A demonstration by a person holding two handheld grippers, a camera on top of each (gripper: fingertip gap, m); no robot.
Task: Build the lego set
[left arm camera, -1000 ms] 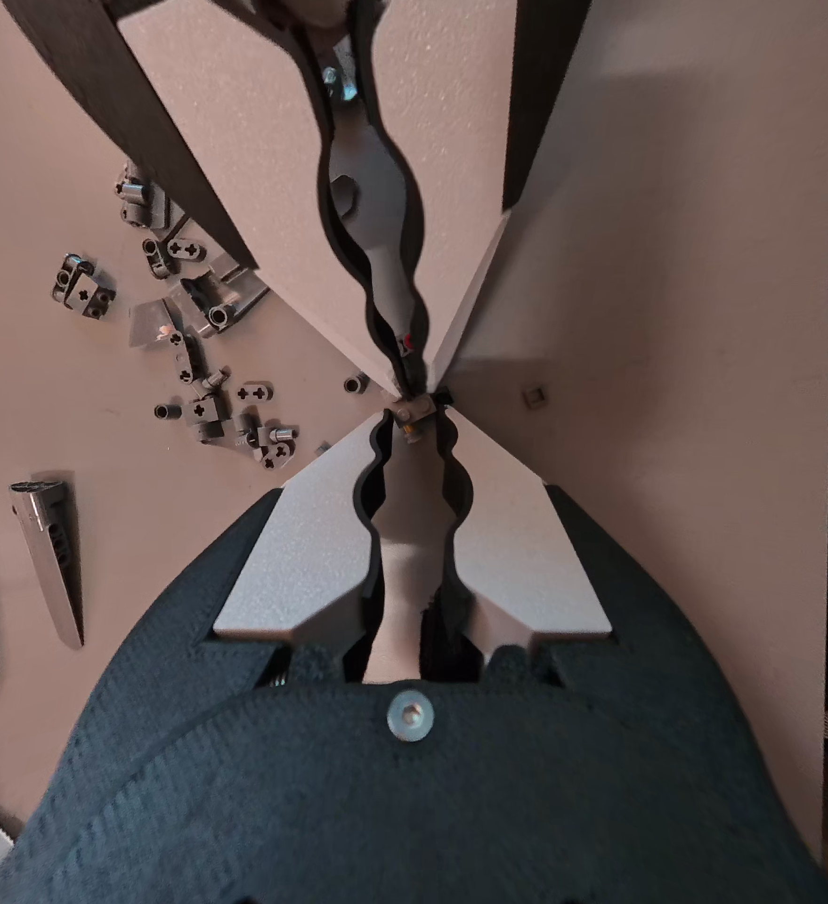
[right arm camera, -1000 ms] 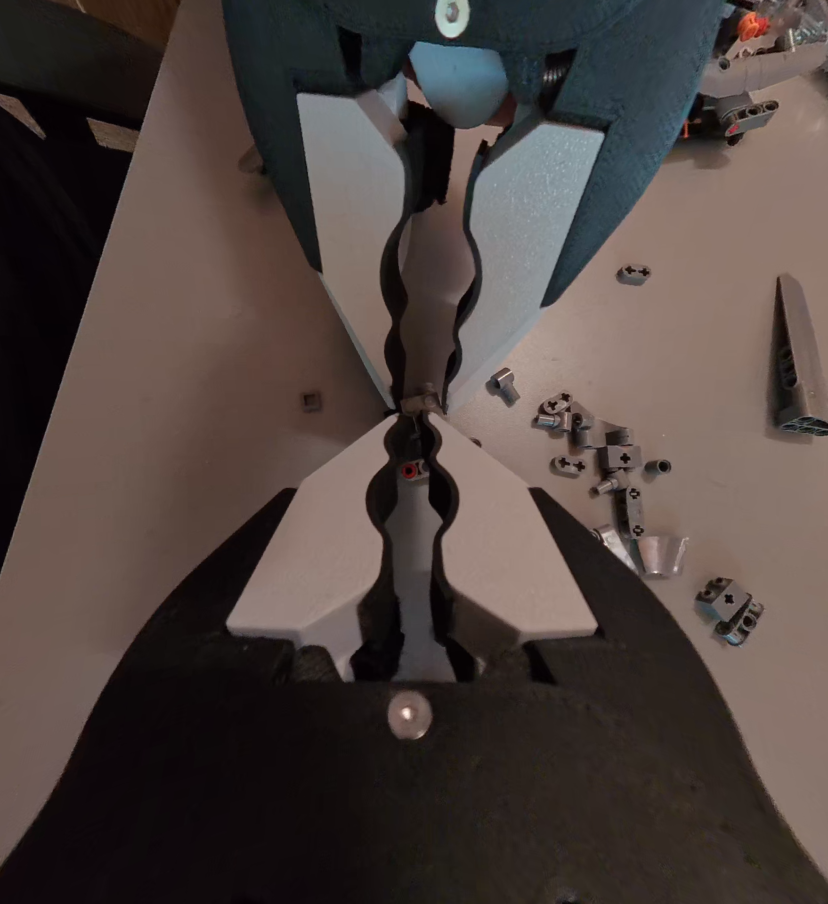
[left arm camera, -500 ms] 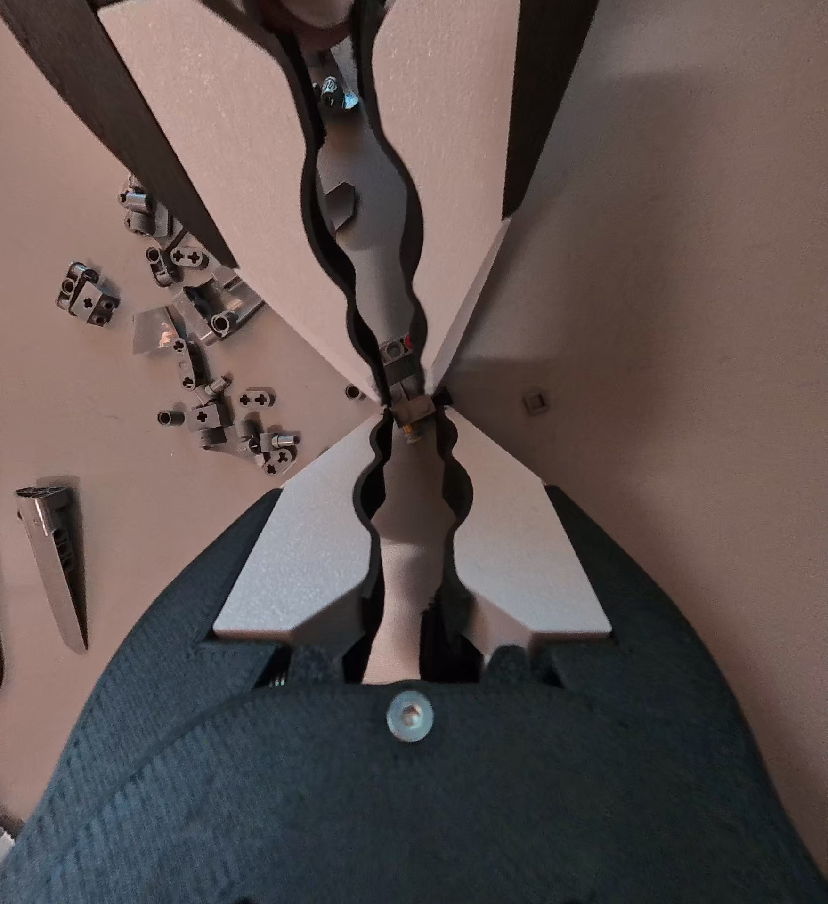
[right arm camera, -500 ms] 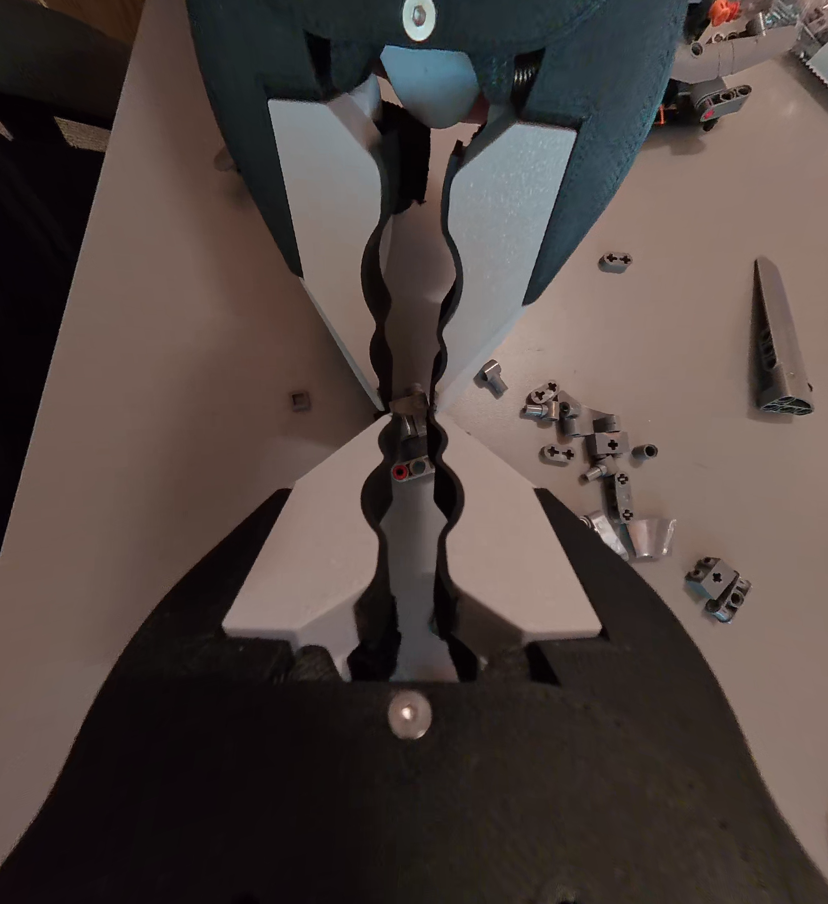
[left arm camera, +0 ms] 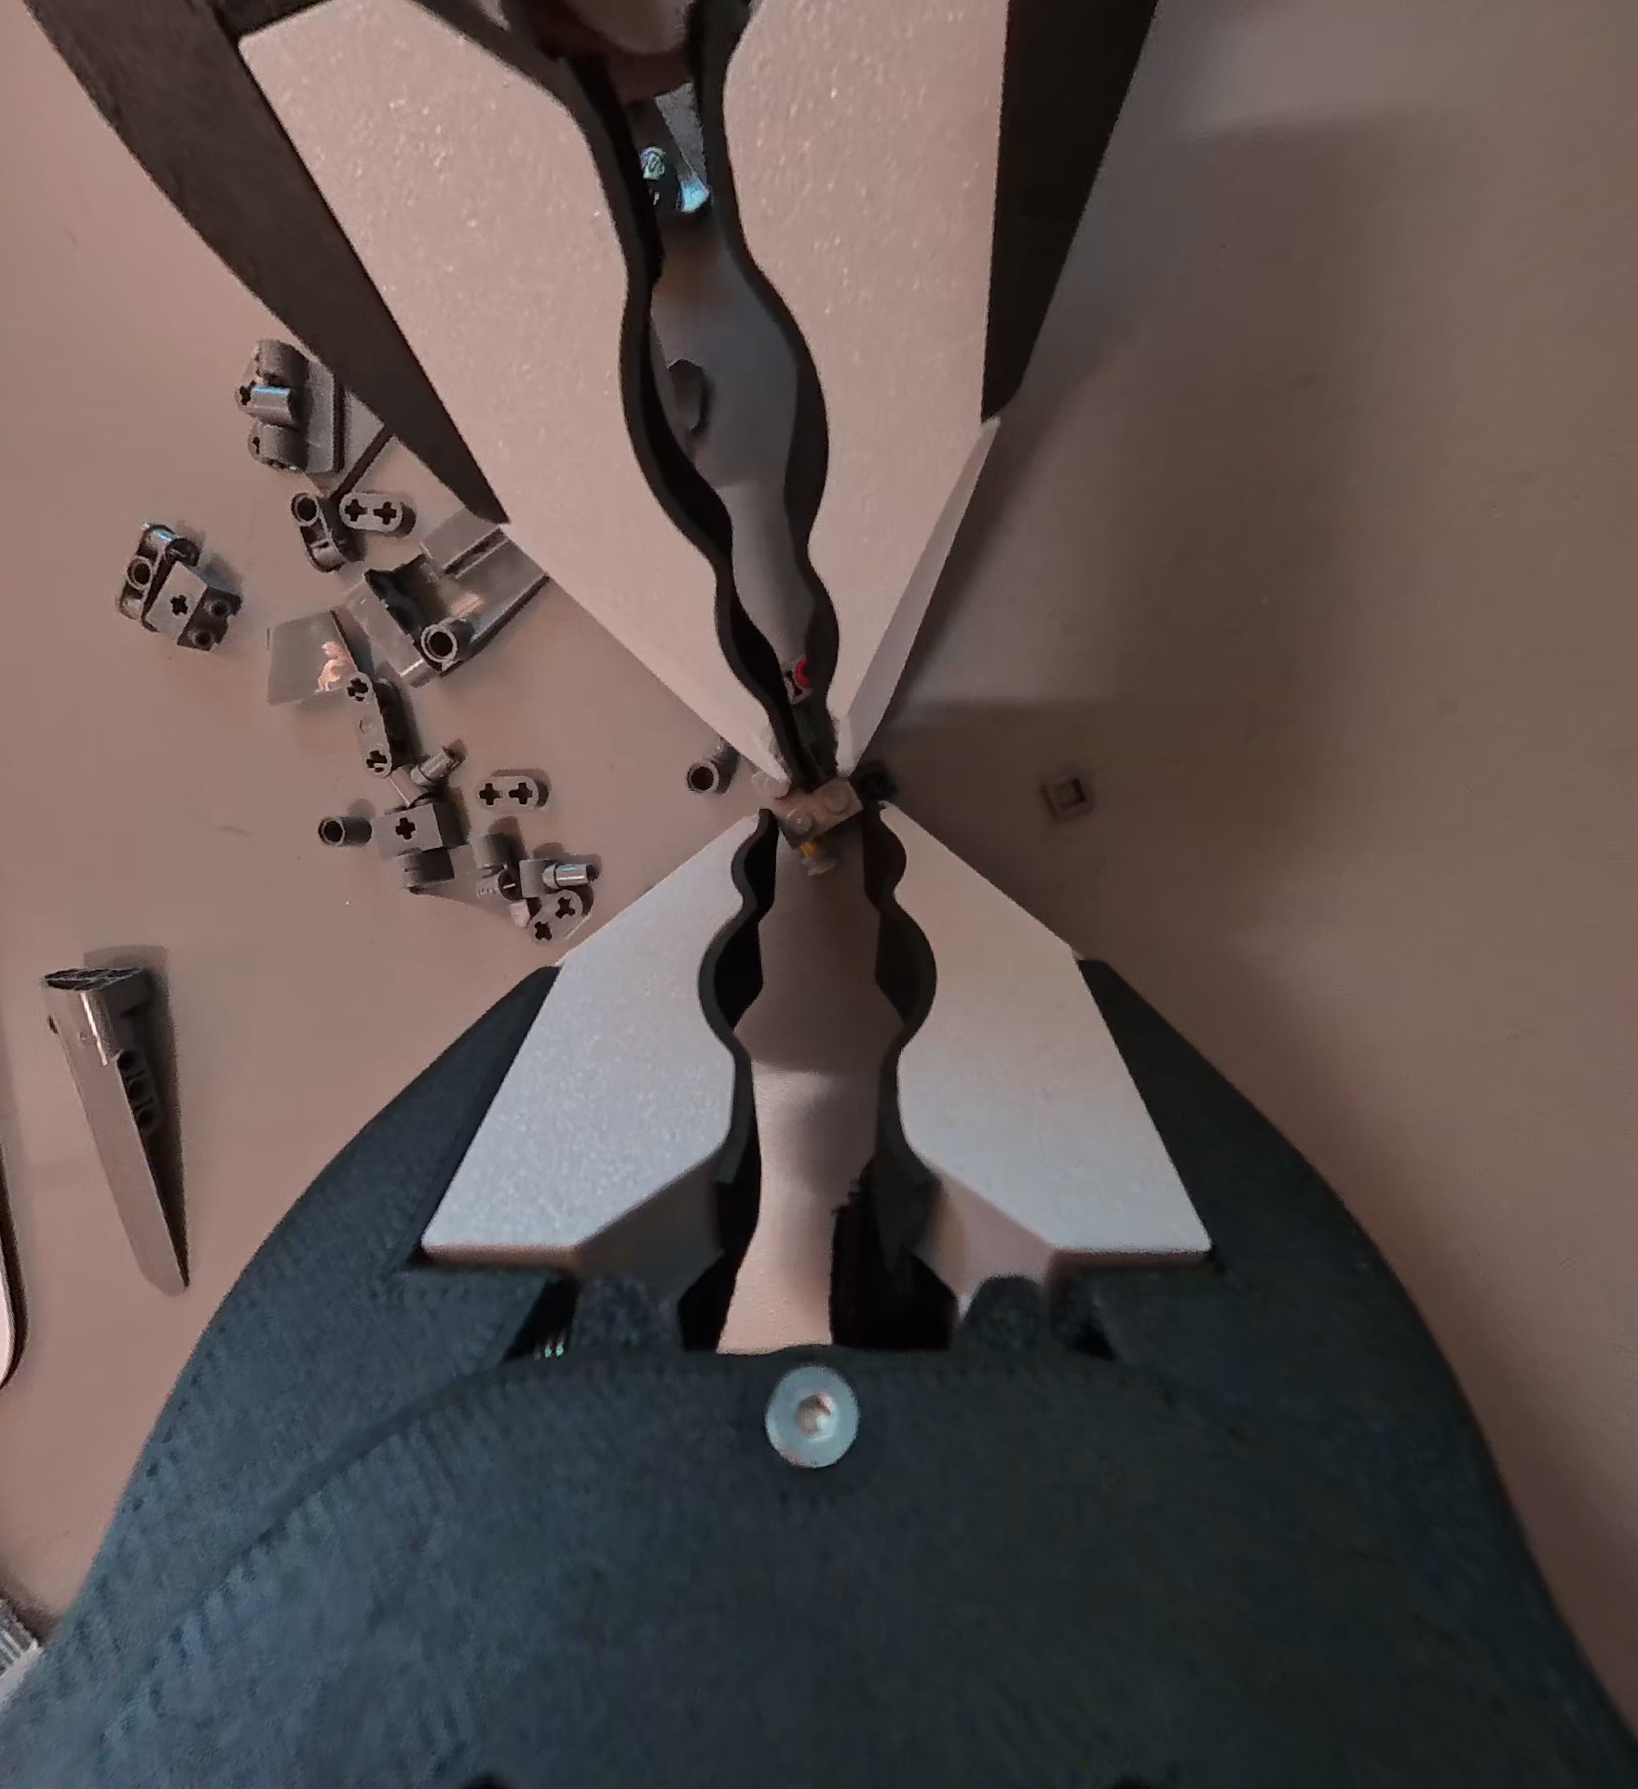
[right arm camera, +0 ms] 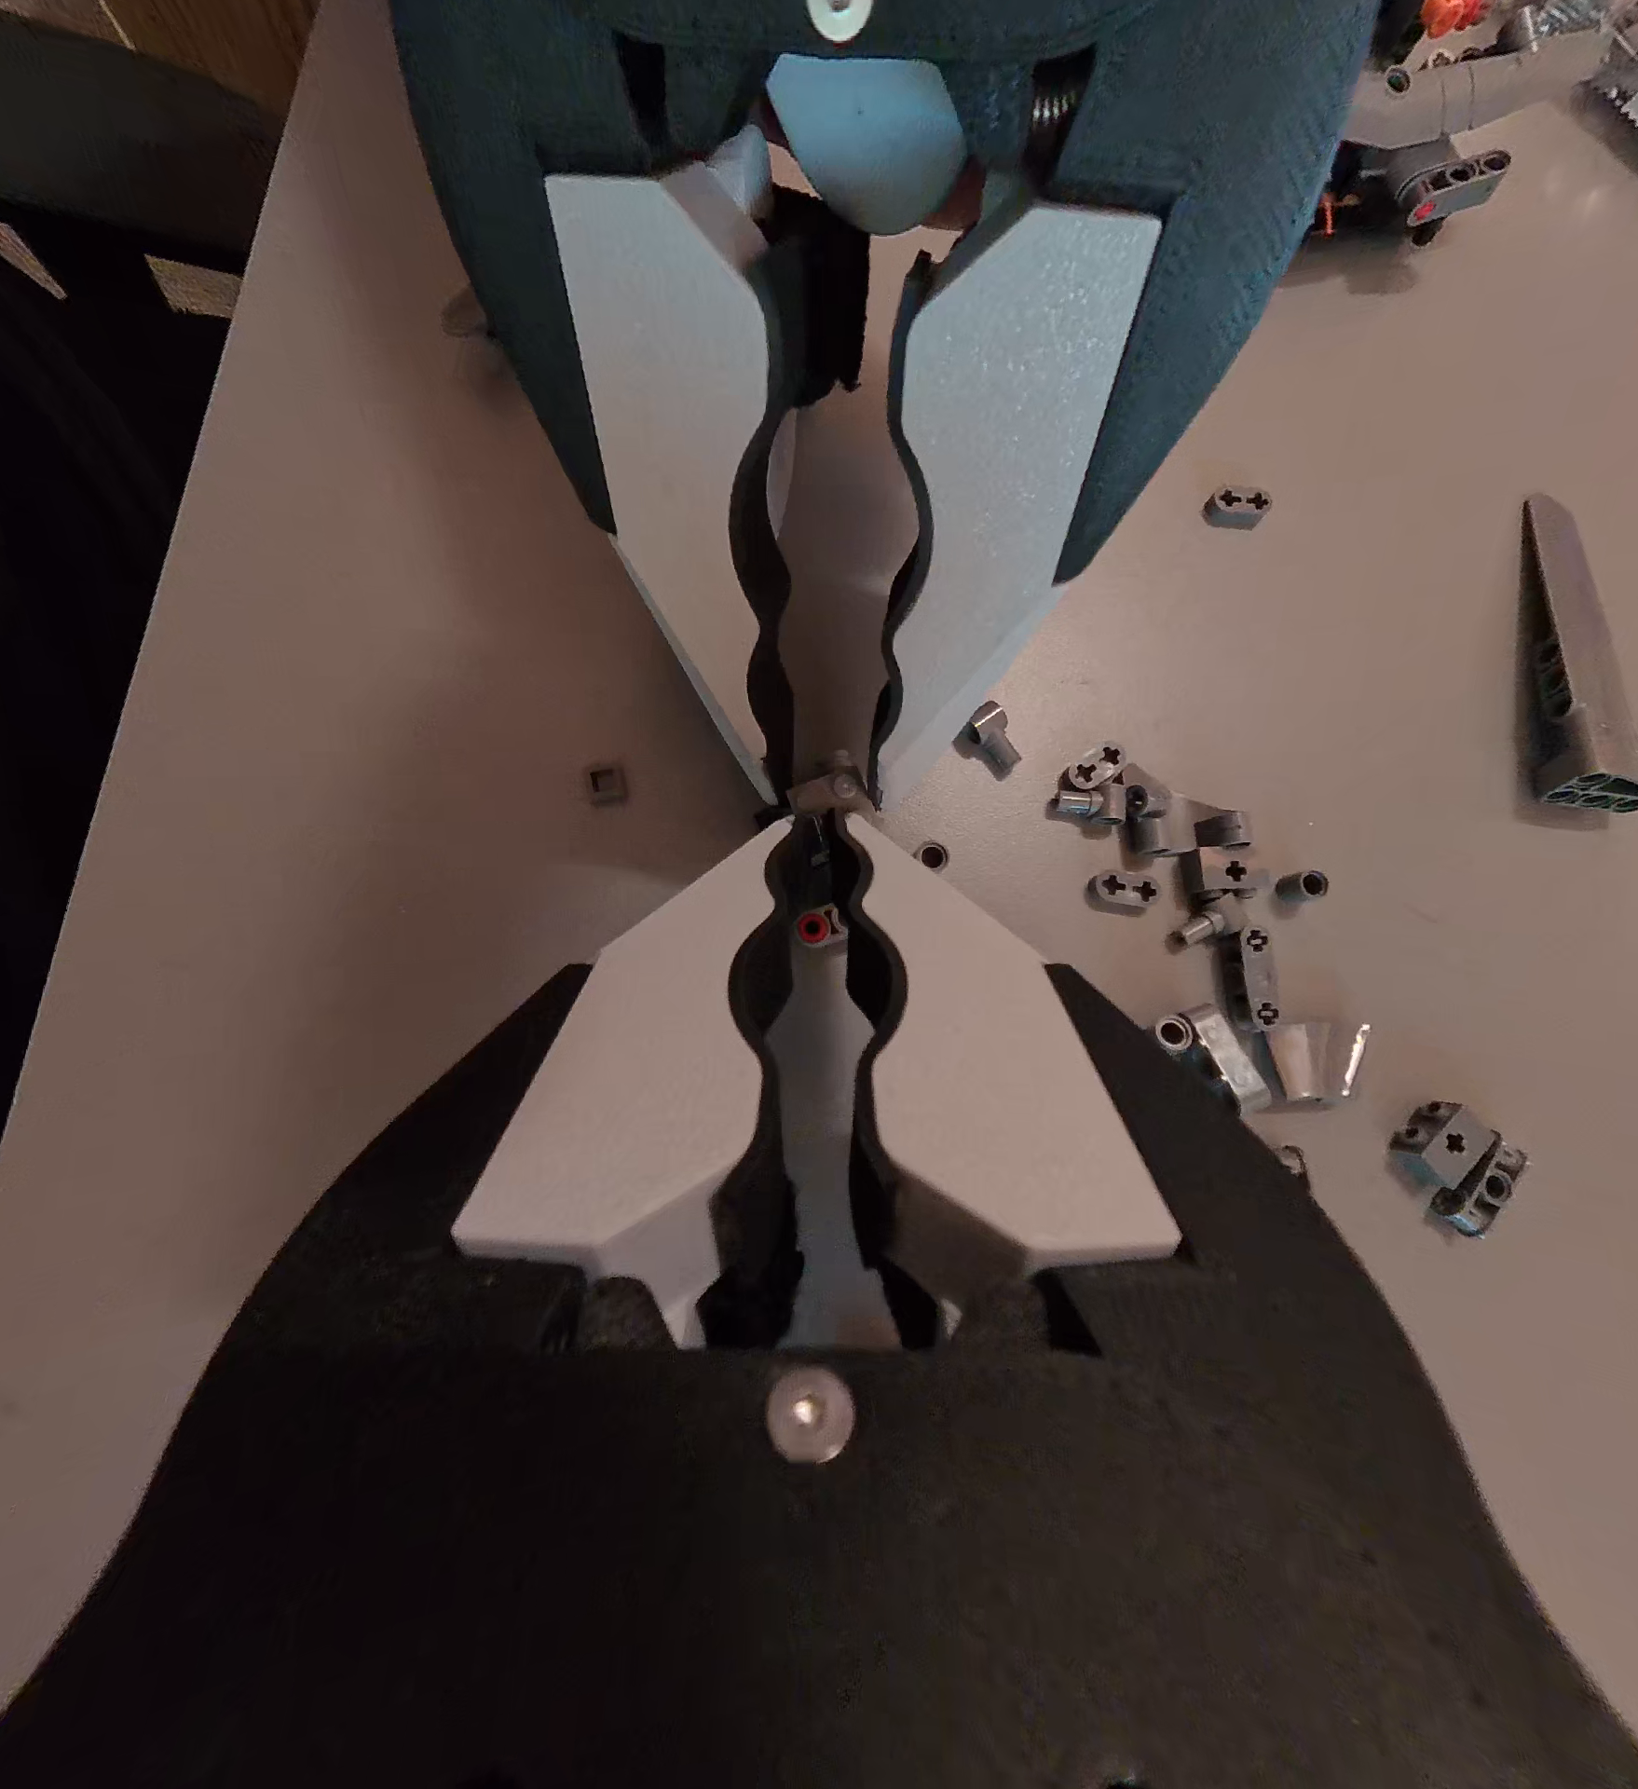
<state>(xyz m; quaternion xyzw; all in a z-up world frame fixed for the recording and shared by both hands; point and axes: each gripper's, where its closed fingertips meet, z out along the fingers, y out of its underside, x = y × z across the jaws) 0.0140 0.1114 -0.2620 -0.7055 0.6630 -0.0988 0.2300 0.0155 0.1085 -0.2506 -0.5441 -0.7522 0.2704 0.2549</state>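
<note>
Small grey studded brick (left arm camera: 823,808) pinched crosswise at the tips of the left gripper (left arm camera: 820,823), above the pale table (left arm camera: 1280,484), a pad pressed to each end and a yellowish bit showing under it.

Wide table underneath, dark floor past its edge. Two grippers nose to nose over the middle of it, tips almost touching. Left gripper clenched on the brick, fingers standing a little apart around it. Right gripper (right arm camera: 817,823) squeezed nearly closed on a thin dark piece (right arm camera: 815,842), which reaches forward to the brick; cannot tell whether the two are joined. A grey bit with a red hole (right arm camera: 820,924) farther back between the right fingers.

Off to one side, a long grey wedge (left arm camera: 118,1113) lying flat, well apart from both grippers. Nearer, a loose scatter of small grey parts (left arm camera: 409,774). Just beside the fingertips, a short grey tube (left arm camera: 711,774). On the other side, alone, a tiny square grey tile (left arm camera: 1067,799).
</note>
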